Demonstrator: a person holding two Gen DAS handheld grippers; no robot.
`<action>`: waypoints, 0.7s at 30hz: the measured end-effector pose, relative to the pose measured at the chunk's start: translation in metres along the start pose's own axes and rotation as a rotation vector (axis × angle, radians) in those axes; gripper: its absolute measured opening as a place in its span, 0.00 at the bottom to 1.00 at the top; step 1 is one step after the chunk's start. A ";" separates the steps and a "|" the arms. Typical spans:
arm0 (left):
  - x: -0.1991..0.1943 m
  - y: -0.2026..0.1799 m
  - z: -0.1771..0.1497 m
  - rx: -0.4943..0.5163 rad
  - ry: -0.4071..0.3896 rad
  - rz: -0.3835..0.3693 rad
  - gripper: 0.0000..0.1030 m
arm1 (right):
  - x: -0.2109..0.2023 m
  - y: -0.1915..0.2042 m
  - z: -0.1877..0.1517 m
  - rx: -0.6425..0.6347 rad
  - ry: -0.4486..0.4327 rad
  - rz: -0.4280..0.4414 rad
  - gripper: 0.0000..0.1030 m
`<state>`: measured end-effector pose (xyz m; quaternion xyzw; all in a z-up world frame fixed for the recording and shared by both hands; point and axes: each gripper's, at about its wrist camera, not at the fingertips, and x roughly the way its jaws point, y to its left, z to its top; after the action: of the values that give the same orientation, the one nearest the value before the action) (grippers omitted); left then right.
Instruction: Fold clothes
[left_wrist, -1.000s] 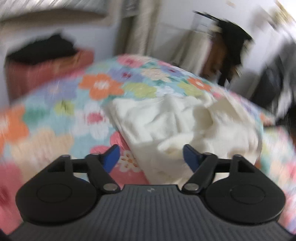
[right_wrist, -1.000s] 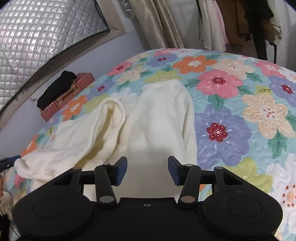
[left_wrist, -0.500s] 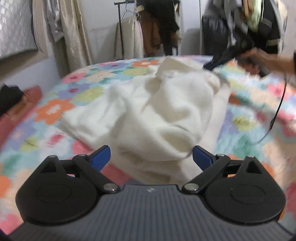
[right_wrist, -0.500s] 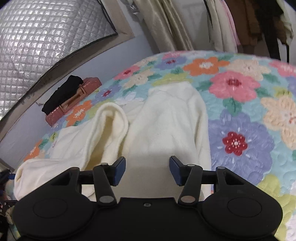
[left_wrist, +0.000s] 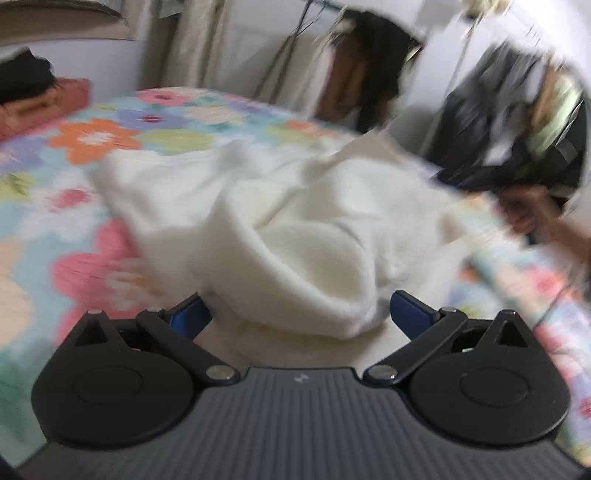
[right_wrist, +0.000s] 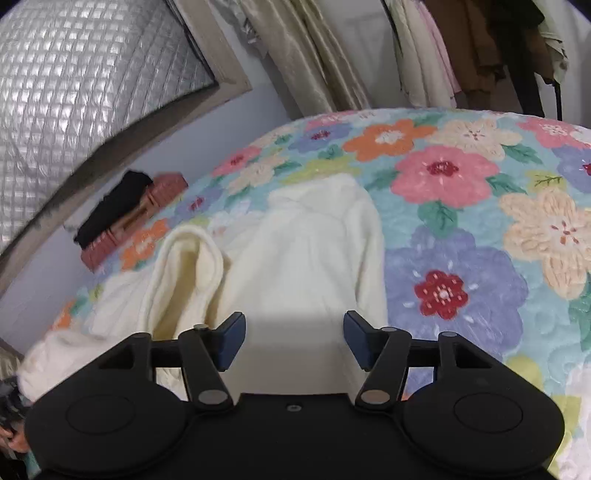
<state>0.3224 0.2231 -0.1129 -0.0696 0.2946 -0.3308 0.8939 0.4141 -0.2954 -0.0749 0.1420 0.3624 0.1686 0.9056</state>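
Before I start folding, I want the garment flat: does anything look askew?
Yes. The cream garment lies bunched on the floral quilt, one sleeve humped up in a loose fold on its left side.

Left tool (left_wrist: 299, 314) and right tool (right_wrist: 294, 341) both opening, angled downward.

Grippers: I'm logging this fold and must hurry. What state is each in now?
Left gripper: opening wide, sweater fold between the pads, not gripped.
Right gripper: opening over the sweater, holding nothing.
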 end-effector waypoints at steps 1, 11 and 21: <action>0.000 -0.005 0.002 0.034 -0.019 0.022 0.98 | 0.002 0.001 -0.002 -0.014 0.020 0.005 0.63; 0.029 0.020 0.011 -0.181 -0.015 0.070 0.97 | 0.033 0.003 -0.009 -0.063 0.127 0.058 0.77; 0.011 -0.040 0.056 0.019 -0.203 0.245 0.28 | 0.021 0.067 0.016 -0.225 -0.076 -0.059 0.25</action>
<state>0.3394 0.1811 -0.0600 -0.0577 0.2057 -0.2131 0.9534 0.4262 -0.2285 -0.0517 0.0350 0.3105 0.1762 0.9335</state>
